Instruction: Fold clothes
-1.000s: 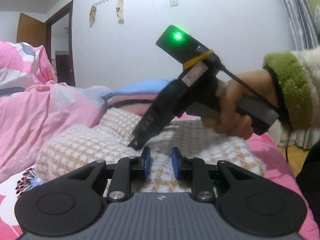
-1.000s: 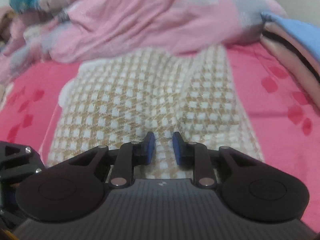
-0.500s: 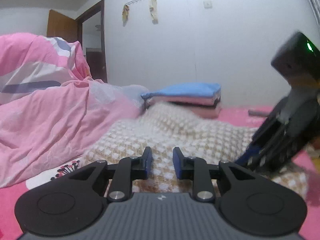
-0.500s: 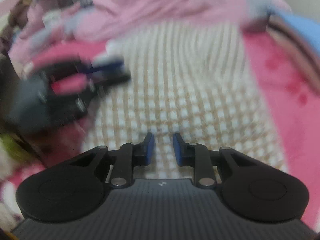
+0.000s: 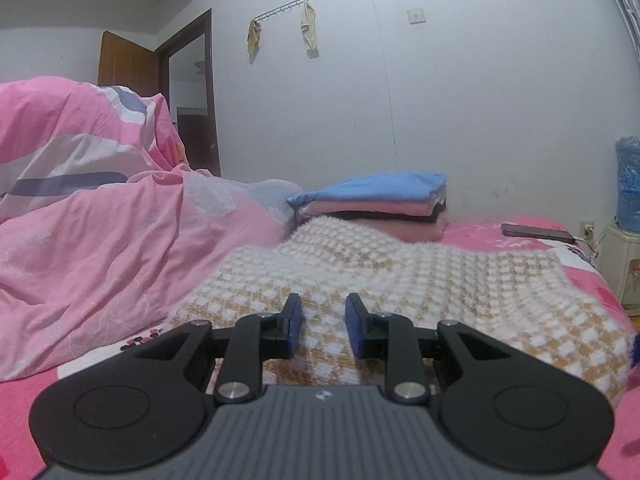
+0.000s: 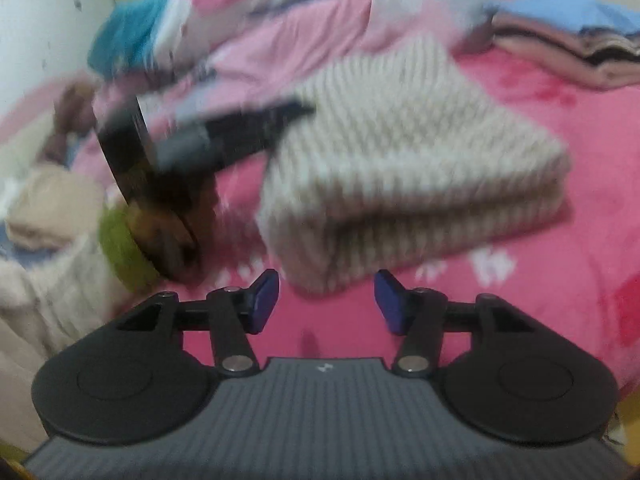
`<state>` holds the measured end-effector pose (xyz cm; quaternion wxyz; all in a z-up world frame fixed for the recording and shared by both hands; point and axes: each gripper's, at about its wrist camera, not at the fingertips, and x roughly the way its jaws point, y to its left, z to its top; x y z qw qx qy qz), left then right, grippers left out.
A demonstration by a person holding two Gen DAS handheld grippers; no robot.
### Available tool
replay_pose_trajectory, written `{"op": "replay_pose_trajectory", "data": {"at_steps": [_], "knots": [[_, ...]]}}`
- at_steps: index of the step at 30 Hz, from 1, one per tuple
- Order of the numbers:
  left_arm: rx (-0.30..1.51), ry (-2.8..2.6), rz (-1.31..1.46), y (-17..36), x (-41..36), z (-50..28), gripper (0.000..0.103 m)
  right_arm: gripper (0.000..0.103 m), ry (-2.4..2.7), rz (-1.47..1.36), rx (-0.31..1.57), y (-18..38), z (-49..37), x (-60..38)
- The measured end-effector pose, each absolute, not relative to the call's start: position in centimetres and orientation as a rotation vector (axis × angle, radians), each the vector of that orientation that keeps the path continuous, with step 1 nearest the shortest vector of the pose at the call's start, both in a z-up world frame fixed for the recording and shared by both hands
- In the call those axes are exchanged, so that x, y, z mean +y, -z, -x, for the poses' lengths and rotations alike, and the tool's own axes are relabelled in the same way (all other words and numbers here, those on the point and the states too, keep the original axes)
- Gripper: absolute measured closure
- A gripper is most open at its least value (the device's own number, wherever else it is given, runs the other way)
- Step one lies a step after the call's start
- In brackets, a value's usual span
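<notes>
Pads of my right gripper [image 6: 327, 301] have just been opening and now stand spread with nothing between them, only pink bed [image 6: 560, 280] beneath. Just beyond lies the folded checked sweater [image 6: 404, 176], its nearest corner toward me and its long side running toward the bed's far right. Further off, my left gripper [image 6: 296, 110] touches the sweater's far-left edge, narrowly parted and holding nothing that I can see. My right is better placed, I judge, angled downward.

We see matte black two-finger grippers [image 5: 322, 320] with blue pads [image 6: 264, 300] and ribbed grey housings. Silver screws [image 5: 233, 390] pin the arms. Our fleecy cream sleeve [image 6: 44, 280] has a green cuff.
</notes>
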<state>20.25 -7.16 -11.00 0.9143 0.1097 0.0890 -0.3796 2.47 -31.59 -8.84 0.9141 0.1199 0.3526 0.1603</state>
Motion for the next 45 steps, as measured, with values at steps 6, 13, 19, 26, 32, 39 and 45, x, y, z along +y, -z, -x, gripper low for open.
{"op": "replay_pose_trajectory", "data": {"at_steps": [6, 13, 19, 26, 32, 39, 45], "knots": [[0.168, 0.758, -0.251, 11.1, -7.6, -19.8, 0.078, 0.042, -0.381, -0.191, 0.664, 9.9, -6.0, -29.1], [0.166, 0.757, -0.251, 11.2, -7.8, -20.0, 0.077, 0.079, -0.411, 0.069, 0.584, 9.3, -3.7, -24.9], [0.166, 0.756, -0.254, 11.3, -7.8, -20.0, 0.077, 0.079, -0.381, 0.476, 0.542, 10.5, -2.2, -20.3], [0.167, 0.758, -0.247, 11.3, -7.7, -20.1, 0.077, 0.079, -0.359, 0.61, 0.532, 10.2, -0.4, -19.7], [0.167, 0.765, -0.239, 11.3, -7.6, -20.3, 0.077, 0.08, -0.332, 0.359, 0.47, 5.2, 1.2, -23.9], [0.165, 0.774, -0.243, 11.4, -7.6, -20.2, 0.077, 0.079, -0.322, 0.16, 0.546, 7.2, -4.2, -24.7], [0.162, 0.784, -0.237, 11.4, -7.5, -20.2, 0.077, 0.079, -0.327, 0.21, 0.574, 7.1, -4.5, -24.6]]}}
